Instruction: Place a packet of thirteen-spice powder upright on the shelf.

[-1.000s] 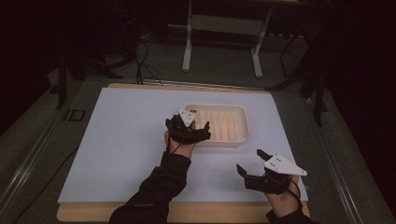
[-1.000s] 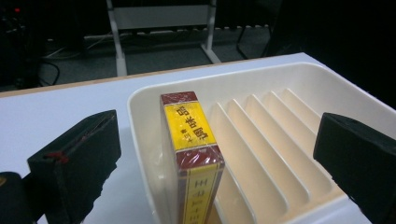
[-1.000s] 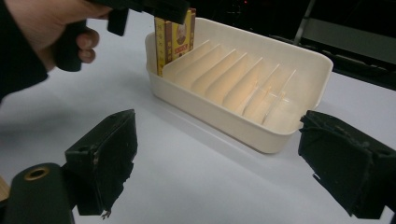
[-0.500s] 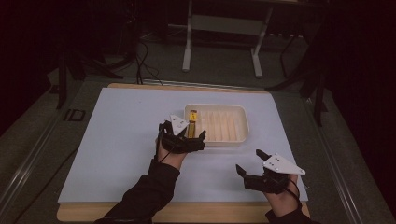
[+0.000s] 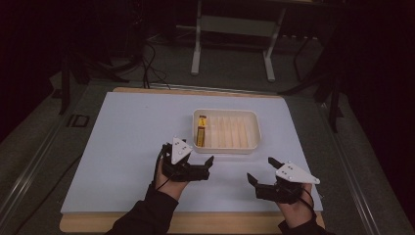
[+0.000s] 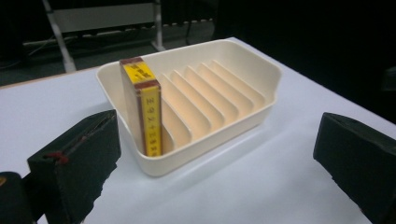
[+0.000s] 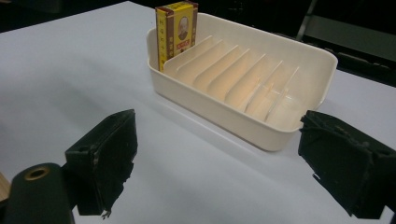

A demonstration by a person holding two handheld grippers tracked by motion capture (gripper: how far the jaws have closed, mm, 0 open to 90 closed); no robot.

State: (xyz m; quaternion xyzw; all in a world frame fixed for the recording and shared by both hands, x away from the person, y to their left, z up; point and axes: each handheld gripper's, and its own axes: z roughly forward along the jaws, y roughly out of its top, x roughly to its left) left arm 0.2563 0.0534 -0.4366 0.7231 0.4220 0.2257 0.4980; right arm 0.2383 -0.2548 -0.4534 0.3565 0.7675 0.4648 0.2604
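Yellow-and-brown box (image 6: 142, 109), its print unreadable, stands in a slotted tray (image 6: 243, 123); both grippers' fingers gape, empty.

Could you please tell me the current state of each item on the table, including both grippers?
Left gripper: open, empty, short of the tray.
Right gripper: open, empty, resting low near the table's front edge.
Yellow box: upright in the tray's end slot.
Slotted tray: the other slots empty.
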